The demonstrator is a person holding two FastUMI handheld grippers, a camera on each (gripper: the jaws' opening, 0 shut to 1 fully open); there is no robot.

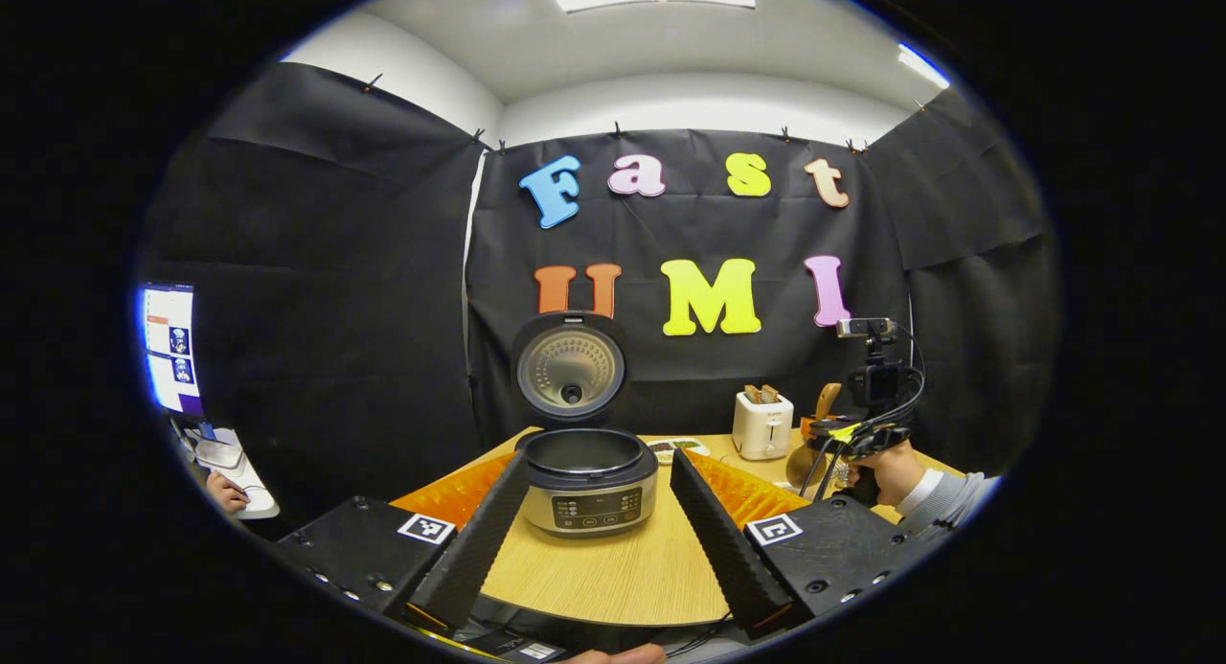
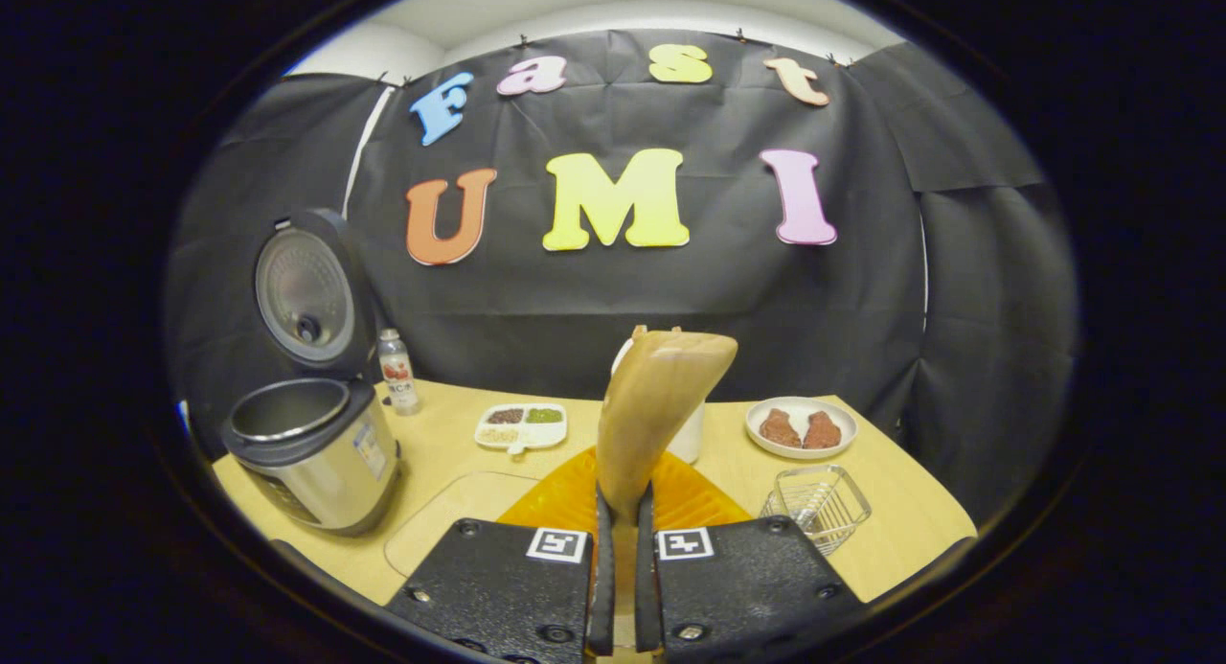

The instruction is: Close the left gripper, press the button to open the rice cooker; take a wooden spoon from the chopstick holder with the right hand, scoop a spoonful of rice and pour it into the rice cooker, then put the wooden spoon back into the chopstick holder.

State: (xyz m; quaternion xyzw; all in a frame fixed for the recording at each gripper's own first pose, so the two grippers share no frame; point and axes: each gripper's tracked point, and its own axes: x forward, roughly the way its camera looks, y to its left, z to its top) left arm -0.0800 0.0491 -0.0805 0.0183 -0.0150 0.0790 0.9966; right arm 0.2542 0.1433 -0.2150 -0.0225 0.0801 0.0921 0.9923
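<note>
Wooden spoon (image 2: 661,405) stands upright, clamped by its handle in the right hand-held gripper (image 2: 618,539), with the open-lidded rice cooker (image 2: 311,453) on the table (image 2: 450,453) off to its left, while the left hand-held gripper (image 1: 599,525) hangs wide open, empty, facing the cooker.

My rice cooker (image 1: 587,487) is brushed silver with a black rim and a black panel of small pale marks — its raised lid (image 1: 569,369) is black outside, silver with fine dotted rings inside. The table (image 1: 623,568) is pale wood grain, with a ribbed orange mat (image 2: 670,499) on it. The spoon (image 2: 656,400) I grip is light tan wood; the toaster (image 1: 762,424) is cream, the plate (image 2: 801,426) white — two red-brown pieces on it.
</note>
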